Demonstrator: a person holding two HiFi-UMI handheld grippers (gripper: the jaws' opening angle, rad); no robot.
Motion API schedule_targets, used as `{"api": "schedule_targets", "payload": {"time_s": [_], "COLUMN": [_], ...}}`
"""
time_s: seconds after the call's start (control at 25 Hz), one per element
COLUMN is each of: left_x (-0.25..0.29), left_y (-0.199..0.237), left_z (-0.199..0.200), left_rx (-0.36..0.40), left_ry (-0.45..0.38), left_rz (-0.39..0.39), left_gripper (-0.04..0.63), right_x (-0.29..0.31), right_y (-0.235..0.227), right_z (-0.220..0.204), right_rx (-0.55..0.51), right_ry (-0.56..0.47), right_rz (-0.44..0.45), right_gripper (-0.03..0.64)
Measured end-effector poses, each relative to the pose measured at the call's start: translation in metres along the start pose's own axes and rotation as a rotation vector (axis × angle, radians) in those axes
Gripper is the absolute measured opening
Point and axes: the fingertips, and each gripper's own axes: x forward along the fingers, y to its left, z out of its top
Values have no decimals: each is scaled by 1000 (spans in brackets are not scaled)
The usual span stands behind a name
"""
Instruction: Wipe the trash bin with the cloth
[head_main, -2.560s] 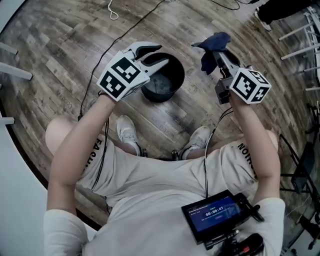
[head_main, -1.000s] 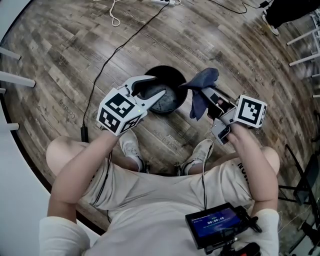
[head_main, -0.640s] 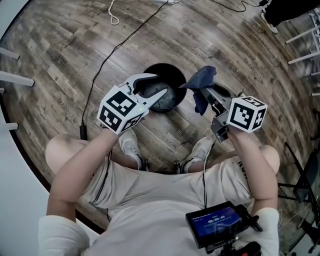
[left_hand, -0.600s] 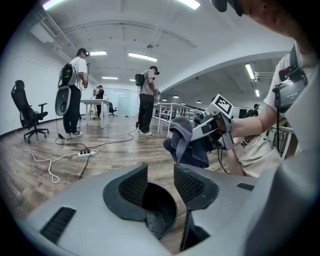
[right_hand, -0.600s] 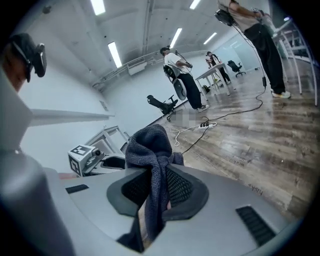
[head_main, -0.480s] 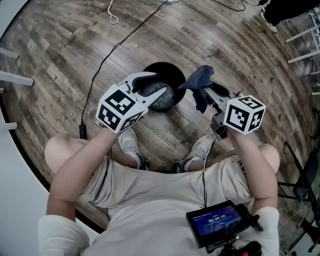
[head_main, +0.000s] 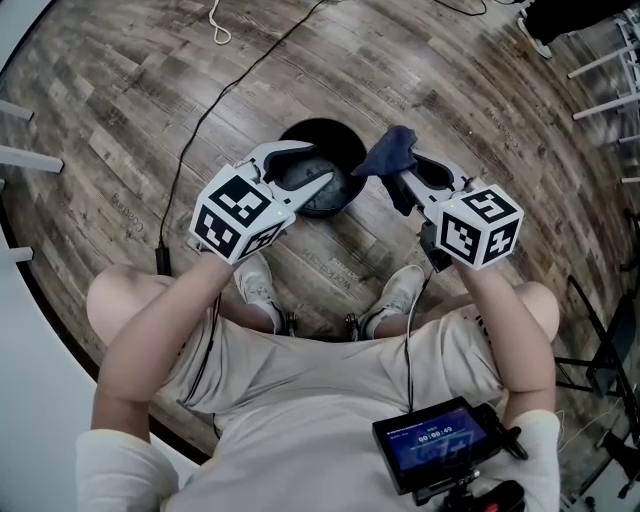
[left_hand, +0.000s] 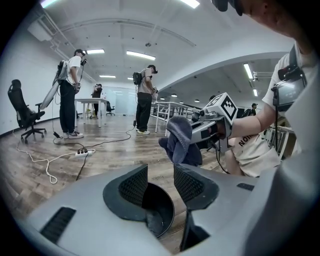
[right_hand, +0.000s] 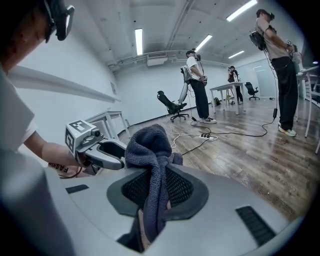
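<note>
On the wooden floor (head_main: 120, 90), head view: the black trash bin (head_main: 347, 136) stands upright just beyond the person's shoes (head_main: 258, 280). The left gripper (head_main: 320, 164) hangs over the bin's near-left rim. The right gripper (head_main: 405, 176) is just right of the bin, with the dark blue cloth (head_main: 392, 150) bunched at its tip beside the rim.

Left gripper view: the fingers (left_hand: 135, 185) stand moderately apart and clamp nothing. The bin's dark interior shows in the gap below them.

Right gripper view: the fingers (right_hand: 180, 187) are closed on the cloth, which bulges above them and hangs between.
</note>
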Motion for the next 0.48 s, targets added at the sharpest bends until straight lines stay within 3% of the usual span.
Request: {"api": "schedule_targets", "payload": {"time_s": [0.48], "left_x": [2], "left_y": [-5], "left_z": [0], "left_rx": [3], "left_ry": [4], "left_rz": [-13], "left_gripper": [175], "right_x": [-1], "right_y": [1], "right_z": [4], "right_rx": [-22], "right_ry": [-29], "right_rz": [-1], "right_gripper": [61]}}
